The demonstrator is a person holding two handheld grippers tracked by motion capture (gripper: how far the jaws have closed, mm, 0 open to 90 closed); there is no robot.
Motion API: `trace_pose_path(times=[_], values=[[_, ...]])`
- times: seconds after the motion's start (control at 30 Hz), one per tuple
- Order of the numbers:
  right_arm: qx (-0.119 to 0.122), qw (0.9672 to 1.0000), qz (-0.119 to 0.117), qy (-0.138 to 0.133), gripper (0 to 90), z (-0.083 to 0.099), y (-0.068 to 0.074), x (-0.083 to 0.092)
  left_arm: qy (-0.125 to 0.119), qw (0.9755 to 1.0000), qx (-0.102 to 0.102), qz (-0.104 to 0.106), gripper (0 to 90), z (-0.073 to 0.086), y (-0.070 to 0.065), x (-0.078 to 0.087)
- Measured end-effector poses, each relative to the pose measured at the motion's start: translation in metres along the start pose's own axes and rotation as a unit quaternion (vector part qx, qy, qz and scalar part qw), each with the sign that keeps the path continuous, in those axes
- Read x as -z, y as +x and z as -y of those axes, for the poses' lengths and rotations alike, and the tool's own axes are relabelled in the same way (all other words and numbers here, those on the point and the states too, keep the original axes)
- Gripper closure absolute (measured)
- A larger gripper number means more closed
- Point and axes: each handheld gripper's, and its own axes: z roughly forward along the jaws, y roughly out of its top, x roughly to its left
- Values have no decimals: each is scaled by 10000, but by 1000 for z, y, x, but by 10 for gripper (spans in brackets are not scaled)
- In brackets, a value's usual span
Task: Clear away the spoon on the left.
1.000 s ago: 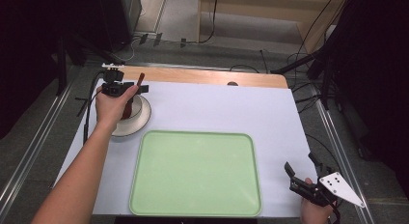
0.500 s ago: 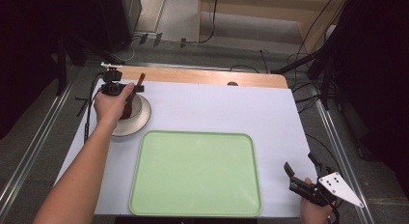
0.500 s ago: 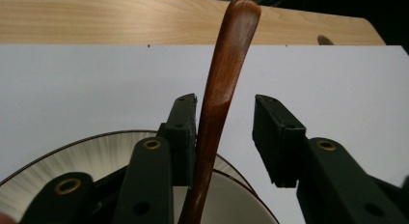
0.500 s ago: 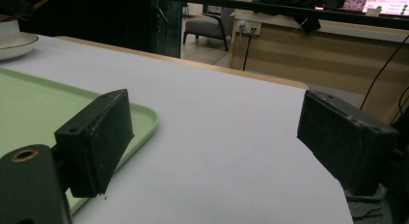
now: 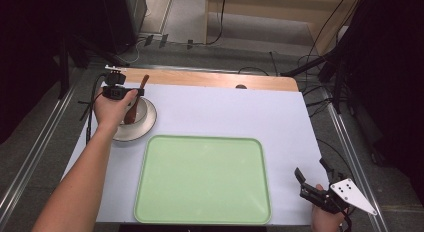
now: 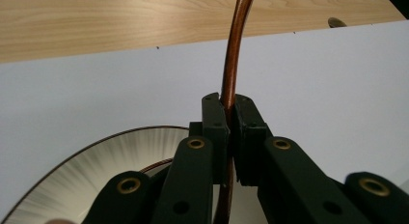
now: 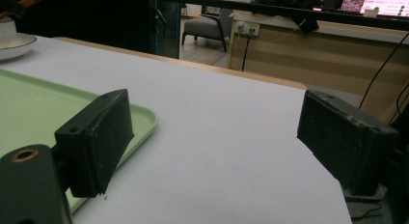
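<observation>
Spoon (image 6: 230, 74), one of it, brown and curved, and the left gripper (image 6: 230, 113) has it: both black pads are pressed tight on the handle, which rises out past the tips. One bowl (image 5: 136, 123) sits right under that gripper, pale with a dark rim, and the spoon's lower end goes down into it. One green tray (image 5: 202, 179) lies near that gripper, toward the person and off to its right, nothing on it. Two grippers in all. The right gripper (image 7: 217, 137) hangs well apart from the bowl, low by the table's near right corner, jaws spread wide with only bare surface between them; the tray's corner lies just beside its left jaw.

Surface: a pale sheet (image 5: 230, 112) covers the table, and a strip of light wood (image 6: 96, 26) shows along the far edge, beyond the left gripper's tips. Around the table the room is dim, with a grey floor, cables trailing across it and dark stands at both sides. In the right gripper view a chair (image 7: 205, 28) and a wooden counter stand far ahead.

Against the earlier high views, the left gripper's jaws have just been closing, with the spoon handle between them, and now they clamp it. Bowl, tray and right gripper look unchanged.
</observation>
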Motion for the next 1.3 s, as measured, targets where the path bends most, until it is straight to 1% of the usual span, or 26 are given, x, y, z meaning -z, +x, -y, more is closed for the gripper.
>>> trace_pose_path(times=[0.03,0.07,0.13,0.2,0.27,0.33,0.37,0.43,0.53,0.57,0.67,0.7,0.77,0.8,0.97,1.0,1.03,1.07,1.1,1.13,1.2,1.27,1.3], values=[[-4,10000,6,7,132,0,0,0,-26,10000,-17,22,858,-1,-1,3],[0,10000,20,-2,132,0,0,0,-41,10000,-51,-11,858,-1,-2,4],[4,10000,20,-2,132,0,0,0,-96,9999,-47,26,858,-2,-4,8],[0,10000,24,-2,132,0,0,0,-156,9998,-74,-27,858,-3,-6,13],[3,10000,17,-12,132,0,0,0,-256,9997,-15,39,858,-4,-7,17],[-6,10000,21,-8,132,0,0,1,-336,9991,-179,-173,858,-5,-12,23],[-6,10000,19,-11,132,0,0,1,-357,9990,-234,-155,858,-6,-14,25],[2,10000,17,-20,132,0,0,0,-382,9989,-252,-107,858,-7,-17,28],[4,10000,25,-15,132,0,0,0,-444,9989,-148,-10,858,-9,-20,34],[0,10000,25,-12,132,0,0,0,-459,9988,-152,35,858,-9,-21,35],[4,10000,21,-22,132,0,0,0,-487,9987,-169,-3,859,-9,-24,39],[-5,10000,22,-20,132,0,0,0,-510,9986,-159,58,858,-9,-26,43],[-6,10000,22,-23,132,0,0,0,-529,9984,-177,55,858,-10,-28,45],[3,10000,23,-24,132,0,0,0,-576,9981,-198,81,859,-10,-31,50],[2,10000,34,-17,132,0,0,0,-617,9977,-235,151,858,-9,-37,59],[2,10000,33,-18,132,0,0,0,-636,9975,-225,194,858,-9,-38,61],[1,10000,32,-19,132,0,0,0,-657,9973,-171,262,858,-8,-40,63],[4,10000,33,-21,132,0,0,0,-657,9973,-171,262,858,-8,-40,63],[1,10000,35,-21,132,0,0,0,-650,9974,-136,290,858,-7,-42,65],[4,10000,39,-18,132,0,1,0,-663,9971,-104,354,858,-6,-44,67],[3,10000,41,-18,132,0,1,0,-666,9971,-100,362,858,-6,-46,68],[28,10000,38,-23,132,0,1,0,-708,9963,-73,478,858,-3,-49,72],[28,10000,35,-24,132,0,1,0,-708,9963,-73,478,858,-3,-49,72]])
